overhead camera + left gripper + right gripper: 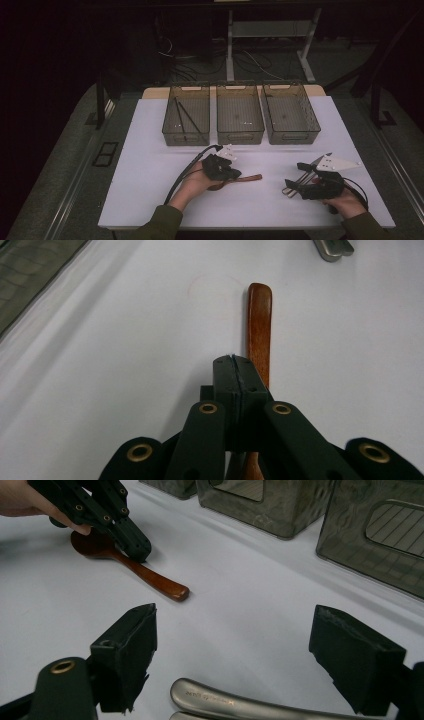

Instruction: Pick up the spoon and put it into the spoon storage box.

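**Wooden spoon under shut tongs, metal cutlery waiting**

While the left gripper (pixel 231 172) rests with its jaws pressed together, the wooden spoon (pixel 259 325) lies flat on the white table (pixel 150 150), its handle running out from just beneath and beside the closed tips, not held between them. It looks light, stiff and smooth (varnished, so likely a bit slippery); the narrow handle near the bowl seems the sensible place to pinch. Over on the other side, the right gripper (pixel 240 655) stands with its jaws wide apart, the metal utensil handles (pixel 225 702) lying between them, untouched. Three mesh bins (pixel 240 120) sit farther back.
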### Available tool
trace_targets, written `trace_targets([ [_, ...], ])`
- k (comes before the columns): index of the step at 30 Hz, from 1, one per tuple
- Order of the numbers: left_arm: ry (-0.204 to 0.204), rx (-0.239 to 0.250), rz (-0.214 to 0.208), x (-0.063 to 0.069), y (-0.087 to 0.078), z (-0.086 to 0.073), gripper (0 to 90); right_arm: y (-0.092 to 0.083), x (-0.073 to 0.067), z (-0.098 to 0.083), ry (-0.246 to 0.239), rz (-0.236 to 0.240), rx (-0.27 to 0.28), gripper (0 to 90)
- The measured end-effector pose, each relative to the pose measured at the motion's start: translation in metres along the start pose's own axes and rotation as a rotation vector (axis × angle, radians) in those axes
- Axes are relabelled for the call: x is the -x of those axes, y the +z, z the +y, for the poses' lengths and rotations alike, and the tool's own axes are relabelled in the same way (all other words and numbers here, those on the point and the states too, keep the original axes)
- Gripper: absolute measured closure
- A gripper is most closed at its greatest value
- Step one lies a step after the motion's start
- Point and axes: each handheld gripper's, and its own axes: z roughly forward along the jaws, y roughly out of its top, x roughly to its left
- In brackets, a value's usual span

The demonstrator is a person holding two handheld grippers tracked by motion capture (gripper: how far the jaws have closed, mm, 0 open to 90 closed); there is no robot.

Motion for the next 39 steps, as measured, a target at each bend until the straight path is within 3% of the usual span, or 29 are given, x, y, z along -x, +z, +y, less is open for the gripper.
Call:
trace_targets([
  [5,-0.011,0.041,0.012,-0.001,-0.009,0.001,88.9,0.000,0.000,0.000,-0.001,0.000,-0.001,19.5],
  [11,-0.051,0.105,0.032,0.001,-0.035,-0.004,76.3,-0.001,0.000,0.000,-0.005,0.001,0.004,19.4],
  [19,-0.099,0.157,0.082,0.002,-0.066,-0.024,60.0,-0.001,-0.001,0.001,-0.010,0.000,0.004,19.4],
  [25,-0.134,0.145,0.108,0.006,-0.074,-0.042,45.0,-0.001,-0.001,0.001,-0.011,-0.002,0.003,19.5],
  [32,-0.156,0.116,0.102,0.006,-0.068,-0.051,40.3,0.000,-0.002,0.001,-0.015,-0.003,0.000,19.4],
  [39,-0.145,0.057,0.105,0.006,-0.056,-0.052,37.4,0.000,-0.002,0.001,-0.016,-0.003,0.001,19.4],
])
